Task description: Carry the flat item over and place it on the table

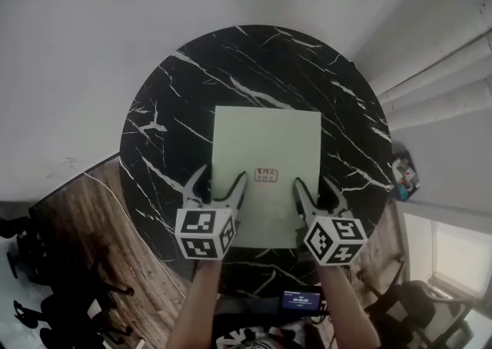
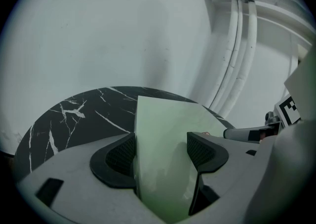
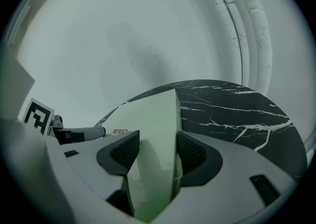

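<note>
A pale green flat board (image 1: 265,155) with a small red-and-white label (image 1: 266,175) lies on the round black marble table (image 1: 169,109), its near edge close to the table's near rim. My left gripper (image 1: 219,180) straddles the board's left side, one finger outside the edge and one over the surface. My right gripper (image 1: 314,186) straddles the right side the same way. In the left gripper view the board (image 2: 163,119) runs between the wide-apart jaws of the gripper (image 2: 160,151). The right gripper view shows the board (image 3: 153,114) between the spread jaws of that gripper (image 3: 157,149). Both are open.
White pipes (image 1: 438,71) run along the wall at the right. A small colourful object (image 1: 403,172) sits just past the table's right rim. Wood flooring (image 1: 92,209) and black chairs (image 1: 23,247) lie at the lower left. A device with a lit screen (image 1: 301,299) is near my body.
</note>
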The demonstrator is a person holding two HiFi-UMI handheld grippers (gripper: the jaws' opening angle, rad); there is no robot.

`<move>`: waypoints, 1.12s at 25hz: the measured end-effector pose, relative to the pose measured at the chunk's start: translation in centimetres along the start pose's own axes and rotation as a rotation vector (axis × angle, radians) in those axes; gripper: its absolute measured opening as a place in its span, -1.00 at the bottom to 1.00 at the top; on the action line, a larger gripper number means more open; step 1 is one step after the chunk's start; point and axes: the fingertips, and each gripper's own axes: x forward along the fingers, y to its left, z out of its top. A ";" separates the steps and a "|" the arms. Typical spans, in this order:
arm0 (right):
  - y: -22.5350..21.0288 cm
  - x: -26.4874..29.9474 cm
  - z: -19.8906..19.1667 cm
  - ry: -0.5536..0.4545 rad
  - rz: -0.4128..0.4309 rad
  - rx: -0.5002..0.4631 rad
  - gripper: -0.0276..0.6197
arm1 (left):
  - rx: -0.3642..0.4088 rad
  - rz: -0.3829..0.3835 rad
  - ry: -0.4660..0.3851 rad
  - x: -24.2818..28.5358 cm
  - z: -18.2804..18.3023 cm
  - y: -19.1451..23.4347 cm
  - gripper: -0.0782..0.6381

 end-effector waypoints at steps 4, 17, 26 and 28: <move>-0.3 0.4 0.0 0.012 -0.017 0.008 -0.21 | -0.005 0.008 0.013 0.4 -0.2 0.0 0.17; -0.4 0.2 0.0 0.002 -0.028 -0.015 -0.21 | -0.025 0.004 0.004 0.2 -0.2 0.3 0.15; 0.1 -1.0 1.1 -0.028 -0.051 -0.112 -0.22 | 0.036 0.039 -0.042 -1.2 0.7 0.5 -0.07; 0.3 -1.5 1.4 -0.047 -0.055 -0.134 -0.32 | 0.056 0.054 -0.067 -1.8 1.2 0.7 -0.25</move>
